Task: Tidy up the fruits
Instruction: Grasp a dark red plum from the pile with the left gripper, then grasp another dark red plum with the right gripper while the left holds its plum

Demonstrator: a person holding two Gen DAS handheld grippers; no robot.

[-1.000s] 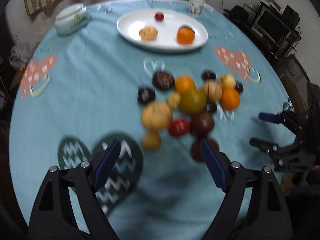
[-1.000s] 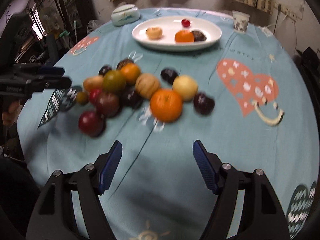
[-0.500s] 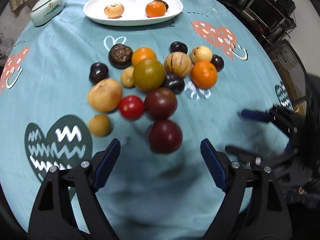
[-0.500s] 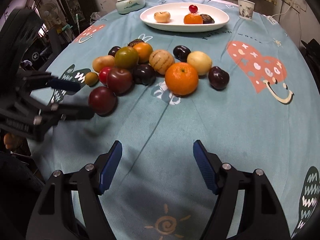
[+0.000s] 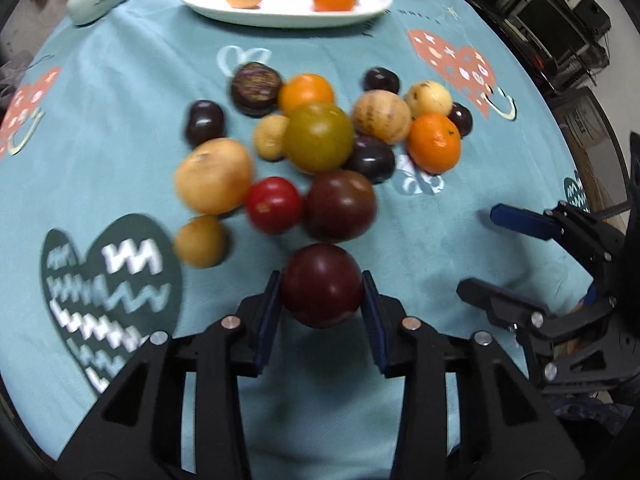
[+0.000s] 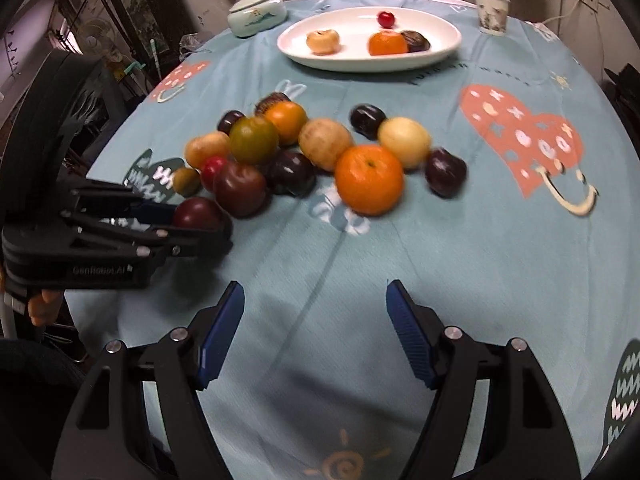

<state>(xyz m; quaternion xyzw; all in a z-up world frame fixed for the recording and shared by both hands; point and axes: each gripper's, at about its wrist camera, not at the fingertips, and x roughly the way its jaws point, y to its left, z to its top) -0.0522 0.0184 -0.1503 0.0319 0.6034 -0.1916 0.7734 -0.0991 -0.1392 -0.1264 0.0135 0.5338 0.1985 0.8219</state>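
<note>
We were at the pick-up step: our left gripper (image 5: 321,294) was closing its jaws on a dark red plum (image 5: 321,290) at the near edge of the fruit pile (image 5: 320,136), the blue pads (image 5: 270,312) already pressed against its two sides while it sat on the cloth. Our right gripper (image 6: 314,334) hung over bare cloth with its jaws standing apart and nothing between them. Next, we judged, the plum needed lifting clear of its neighbour, the darker plum (image 5: 340,205) just behind, and carrying to the white oval plate (image 6: 352,62) at the far side, where a few fruits lay. The round table wore a teal tablecloth (image 6: 460,240) printed with hearts; a lidded ceramic dish (image 6: 256,16) and a paper cup (image 6: 491,12) stood near the plate, with cluttered shelves and striped curtains beyond.
</note>
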